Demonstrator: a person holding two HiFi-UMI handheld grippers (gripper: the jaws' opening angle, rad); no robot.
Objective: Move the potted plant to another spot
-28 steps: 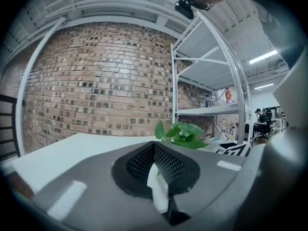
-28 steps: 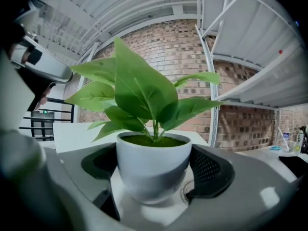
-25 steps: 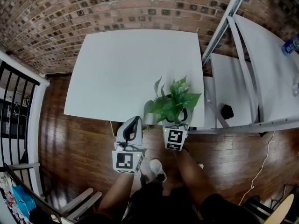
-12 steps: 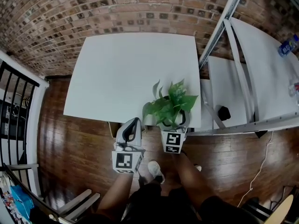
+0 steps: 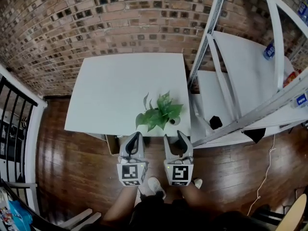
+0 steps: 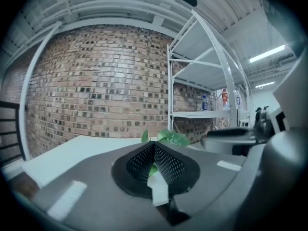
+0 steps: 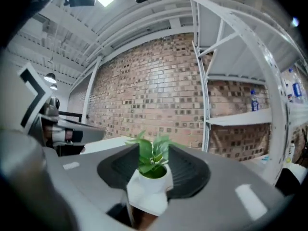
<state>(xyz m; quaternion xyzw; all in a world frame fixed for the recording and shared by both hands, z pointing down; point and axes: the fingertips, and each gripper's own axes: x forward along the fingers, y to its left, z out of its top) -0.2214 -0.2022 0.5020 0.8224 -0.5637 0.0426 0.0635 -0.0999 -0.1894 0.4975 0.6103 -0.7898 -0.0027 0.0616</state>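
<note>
The potted plant (image 5: 159, 113) stands on the white bench (image 5: 120, 90), near its 5 o'clock corner. The right claw (image 5: 175, 135) hangs just off the bench edge at the plant's 5 o'clock. Its jaws are partly apart, having just been closing, with nothing gripped; the plant shows beyond their tips. The left claw (image 5: 135, 134), at the plant's 7 o'clock, is pinched together and empty.
</note>
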